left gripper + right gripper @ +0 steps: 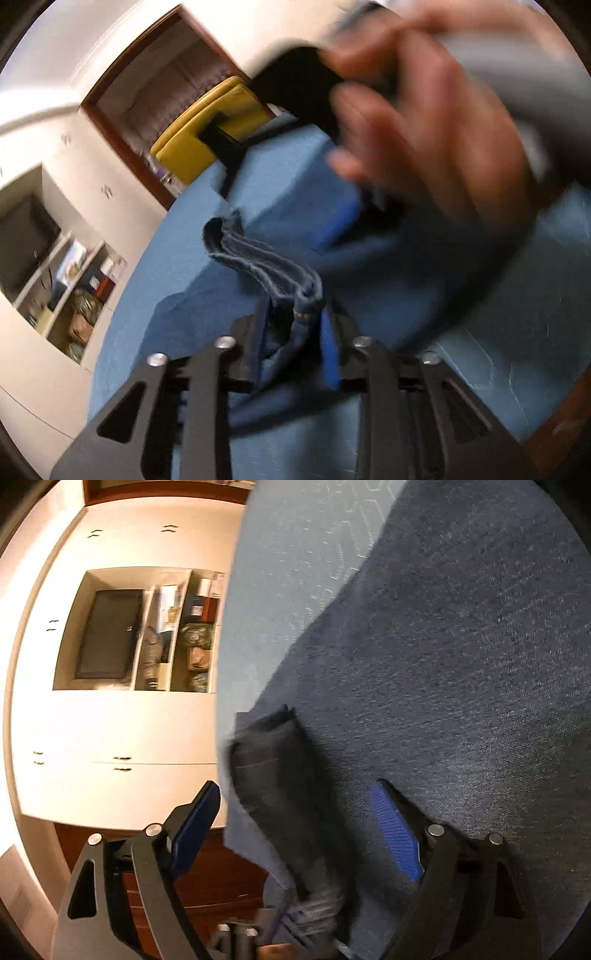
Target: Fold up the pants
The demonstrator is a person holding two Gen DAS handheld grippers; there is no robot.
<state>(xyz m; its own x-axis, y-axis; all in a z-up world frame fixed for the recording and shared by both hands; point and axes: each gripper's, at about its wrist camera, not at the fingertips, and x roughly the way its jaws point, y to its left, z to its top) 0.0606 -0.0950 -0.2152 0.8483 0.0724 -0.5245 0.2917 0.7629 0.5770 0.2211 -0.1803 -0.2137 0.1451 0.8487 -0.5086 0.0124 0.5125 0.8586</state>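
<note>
The left gripper has its two fingers squeezed together on a bunched hem of the pants, with the denim edge sticking up and out past the tips. The right gripper is the opposite: fingers spread wide, blue pads showing, nothing pinched, hovering right over the dark denim, with a folded dark strip of the fabric lying between the fingers.

The pants are spread on a light blue cloth covering the table; a bit of wooden table edge pokes out on the right of the left view.

Room-wise, there's a white cabinet wall with an open shelf nook holding a dark screen and some boxes and bags. The left view also shows a dark wood door frame and a yellow chair behind the table.

A very blurry hand fills the upper right of the left view, wrapped around a black gripper handle, with a grey sleeve above it.
</note>
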